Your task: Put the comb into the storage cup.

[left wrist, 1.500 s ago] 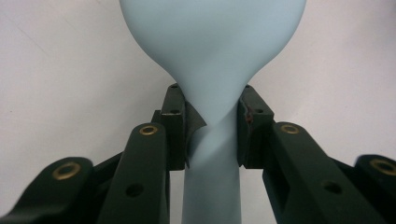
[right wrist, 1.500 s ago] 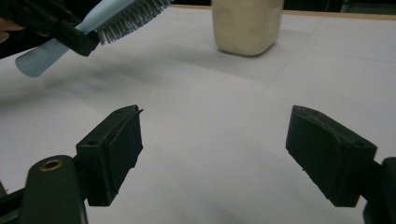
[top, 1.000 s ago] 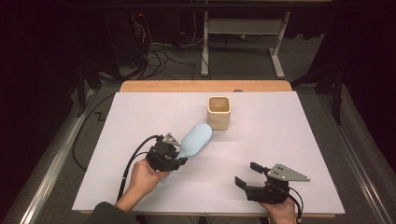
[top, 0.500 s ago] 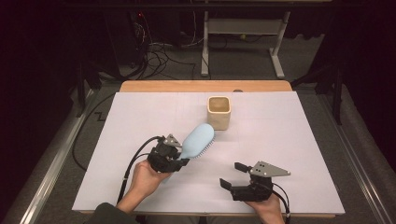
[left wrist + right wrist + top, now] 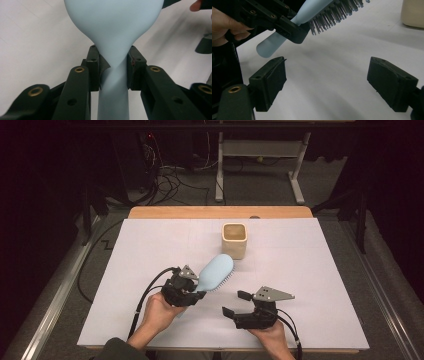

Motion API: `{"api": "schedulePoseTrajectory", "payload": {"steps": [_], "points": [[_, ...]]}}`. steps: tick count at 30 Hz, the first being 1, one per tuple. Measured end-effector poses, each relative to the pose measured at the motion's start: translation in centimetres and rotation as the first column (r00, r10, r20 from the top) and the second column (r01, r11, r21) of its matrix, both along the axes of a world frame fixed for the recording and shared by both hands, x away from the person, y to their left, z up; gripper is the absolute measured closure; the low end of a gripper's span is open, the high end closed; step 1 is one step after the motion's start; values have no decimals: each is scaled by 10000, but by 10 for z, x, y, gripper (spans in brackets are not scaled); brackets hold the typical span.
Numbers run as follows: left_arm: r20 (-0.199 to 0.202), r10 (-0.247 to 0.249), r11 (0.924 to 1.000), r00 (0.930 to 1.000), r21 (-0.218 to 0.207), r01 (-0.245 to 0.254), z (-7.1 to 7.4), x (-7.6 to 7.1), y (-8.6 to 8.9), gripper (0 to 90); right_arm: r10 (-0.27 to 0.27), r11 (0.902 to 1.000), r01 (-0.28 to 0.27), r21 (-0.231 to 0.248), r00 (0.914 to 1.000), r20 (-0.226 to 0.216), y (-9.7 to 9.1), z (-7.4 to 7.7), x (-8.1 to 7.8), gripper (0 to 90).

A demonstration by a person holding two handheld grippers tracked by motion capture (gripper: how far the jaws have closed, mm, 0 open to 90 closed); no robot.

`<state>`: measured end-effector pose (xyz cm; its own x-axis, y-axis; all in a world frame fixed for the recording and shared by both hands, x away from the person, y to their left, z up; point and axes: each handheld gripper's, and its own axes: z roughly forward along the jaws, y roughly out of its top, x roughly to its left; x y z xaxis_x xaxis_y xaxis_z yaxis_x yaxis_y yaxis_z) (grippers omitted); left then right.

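The left gripper (image 5: 192,287) is clamping the brush (image 5: 216,272) by its neck; the right gripper (image 5: 236,303) is hovering wide open nearby.

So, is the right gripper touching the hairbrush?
Apart. In the right gripper view the right gripper has open jaws with bare table between them; the hairbrush, clamped by the left gripper, hangs beyond them.

Pale blue hairbrush (image 5: 216,271), bristles seemingly downward

Black claws (image 5: 234,303) with brass-ringed screw holes, grey triangular plate, trailing black cables, dark sleeve.
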<state>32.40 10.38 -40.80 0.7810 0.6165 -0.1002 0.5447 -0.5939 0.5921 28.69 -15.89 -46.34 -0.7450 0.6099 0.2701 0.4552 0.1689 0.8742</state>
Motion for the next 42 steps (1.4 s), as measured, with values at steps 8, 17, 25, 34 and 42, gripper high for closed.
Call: {"api": "schedulePoseTrajectory", "payload": {"steps": [8,17,25,34,42], "points": [[121,-143,9998,9998,127,142,0,-3,-7,695,111,9999,-111,3,9997,-205,16,-1,9,161],[101,-305,9993,9995,226,303,-2,-5,-13,695,-182,9994,195,301,9989,-443,18,2,16,177],[120,-406,9990,9991,190,403,-3,-7,-18,695,-234,9983,261,513,9984,-522,21,9,20,185],[189,-485,9985,9986,251,480,-3,-9,-21,695,-443,9972,489,559,9957,-811,28,13,26,189],[261,-480,9985,9985,269,473,-4,-9,-22,695,-653,9958,705,586,9941,-868,34,13,31,190]]}}
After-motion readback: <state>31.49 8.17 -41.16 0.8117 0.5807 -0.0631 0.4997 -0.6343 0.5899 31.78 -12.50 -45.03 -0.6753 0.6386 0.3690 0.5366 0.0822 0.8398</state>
